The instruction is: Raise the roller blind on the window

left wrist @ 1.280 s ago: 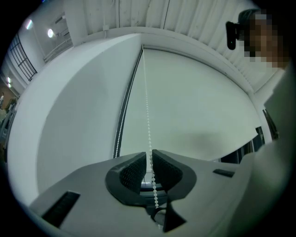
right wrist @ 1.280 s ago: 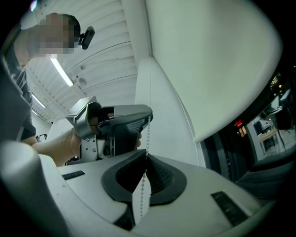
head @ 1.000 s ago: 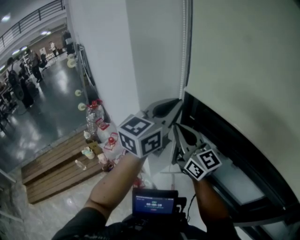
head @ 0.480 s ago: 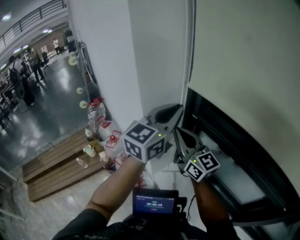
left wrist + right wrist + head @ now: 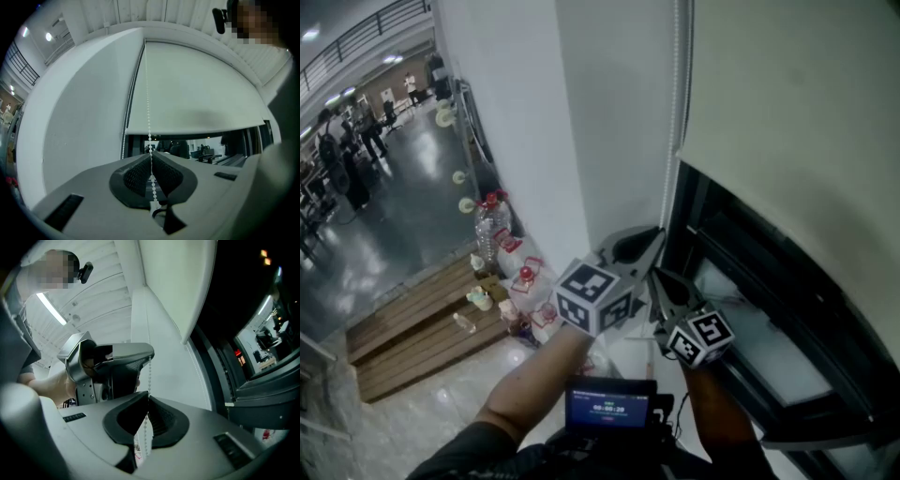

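Left claw (image 5: 151,154), right claw (image 5: 147,398) grip chain (image 5: 147,93)

The roller blind (image 5: 787,103) is a plain off-white sheet, flat and partly raised. It fills the head view from 12 to 3 o'clock, and its bottom edge slants down toward 4 o'clock. Below that edge the dark-framed window (image 5: 748,311) stands uncovered at 4 to 5 o'clock. The white bead chain (image 5: 677,112) hangs straight along the blind's left edge from 12 o'clock to the centre. There the left gripper (image 5: 151,157) has its jaws closed on it, with the right gripper (image 5: 146,401) likewise just below.
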The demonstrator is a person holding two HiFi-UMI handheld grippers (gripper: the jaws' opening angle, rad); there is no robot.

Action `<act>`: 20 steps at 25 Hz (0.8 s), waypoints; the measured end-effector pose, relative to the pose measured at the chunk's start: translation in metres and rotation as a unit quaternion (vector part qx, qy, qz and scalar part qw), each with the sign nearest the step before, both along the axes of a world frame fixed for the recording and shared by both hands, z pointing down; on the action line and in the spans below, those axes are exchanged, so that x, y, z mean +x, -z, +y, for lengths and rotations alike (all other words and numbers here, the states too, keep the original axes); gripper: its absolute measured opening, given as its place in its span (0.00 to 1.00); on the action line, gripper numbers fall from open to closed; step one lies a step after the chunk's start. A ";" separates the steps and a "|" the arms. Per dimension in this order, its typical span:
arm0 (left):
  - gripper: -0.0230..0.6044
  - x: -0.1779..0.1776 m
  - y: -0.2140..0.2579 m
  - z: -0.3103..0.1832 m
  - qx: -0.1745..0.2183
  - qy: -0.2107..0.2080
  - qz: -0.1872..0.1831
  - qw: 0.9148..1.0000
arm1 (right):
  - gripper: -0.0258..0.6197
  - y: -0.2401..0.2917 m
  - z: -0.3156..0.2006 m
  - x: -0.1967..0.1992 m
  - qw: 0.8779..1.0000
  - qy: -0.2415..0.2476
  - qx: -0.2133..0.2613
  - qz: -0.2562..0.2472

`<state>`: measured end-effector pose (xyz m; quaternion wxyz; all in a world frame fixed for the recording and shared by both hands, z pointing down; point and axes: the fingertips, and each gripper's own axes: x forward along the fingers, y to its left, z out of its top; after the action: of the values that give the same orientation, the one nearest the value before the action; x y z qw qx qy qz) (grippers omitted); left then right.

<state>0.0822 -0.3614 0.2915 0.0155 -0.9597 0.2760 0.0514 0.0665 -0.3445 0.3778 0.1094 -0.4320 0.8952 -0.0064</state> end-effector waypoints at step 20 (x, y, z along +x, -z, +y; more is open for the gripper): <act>0.04 -0.001 -0.034 0.001 -0.024 -0.004 -0.014 1.000 | 0.05 -0.025 0.000 -0.002 1.000 -0.002 -0.017 0.007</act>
<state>0.0815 -0.3608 0.3260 -0.0041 -0.9615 0.2731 0.0318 0.0643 -0.3446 0.4031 0.0953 -0.4354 0.8950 -0.0185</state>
